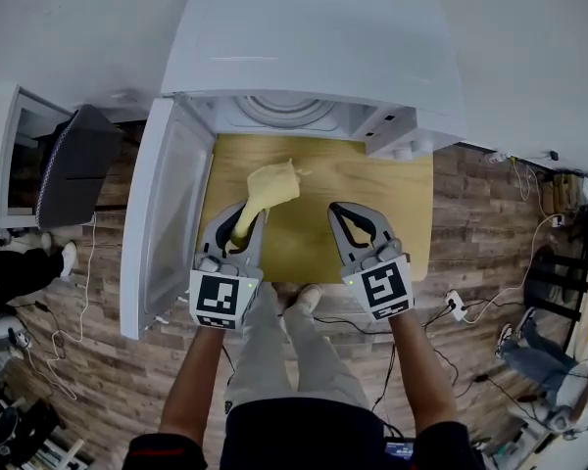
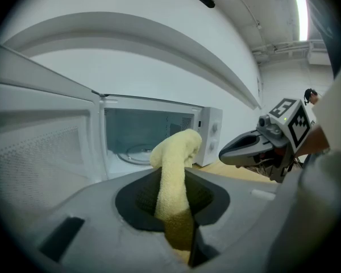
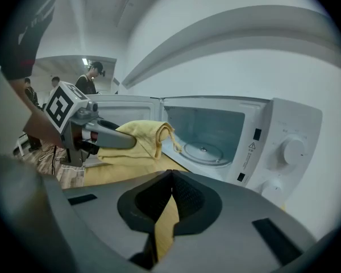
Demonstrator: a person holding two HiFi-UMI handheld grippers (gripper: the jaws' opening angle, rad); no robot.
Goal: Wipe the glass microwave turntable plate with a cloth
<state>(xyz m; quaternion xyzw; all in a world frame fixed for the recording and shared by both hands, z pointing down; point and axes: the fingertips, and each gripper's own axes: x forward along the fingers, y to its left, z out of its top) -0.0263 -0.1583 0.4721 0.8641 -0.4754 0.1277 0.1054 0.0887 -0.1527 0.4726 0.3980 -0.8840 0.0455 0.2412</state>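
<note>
Microwave (image 1: 314, 37): white, box-shaped, standing on a light wooden table (image 1: 382, 204). Its door (image 1: 162, 223) is swung fully open to the left in the head view. The cavity holds one item, the round clear glass plate (image 3: 203, 150), lying flat on the cavity floor, apart from both grippers. A round knob (image 3: 292, 151) sits on the right-hand panel.

Left gripper (image 1: 240, 225): jaws clamped on a pale yellow cloth (image 2: 173, 169) of looped, towel-like texture. It is bunched into a thick roll that sticks out beyond the tips, in front of the opening.

Right gripper (image 3: 171, 178): jaws pressed together, holding nothing, over the table.
</note>
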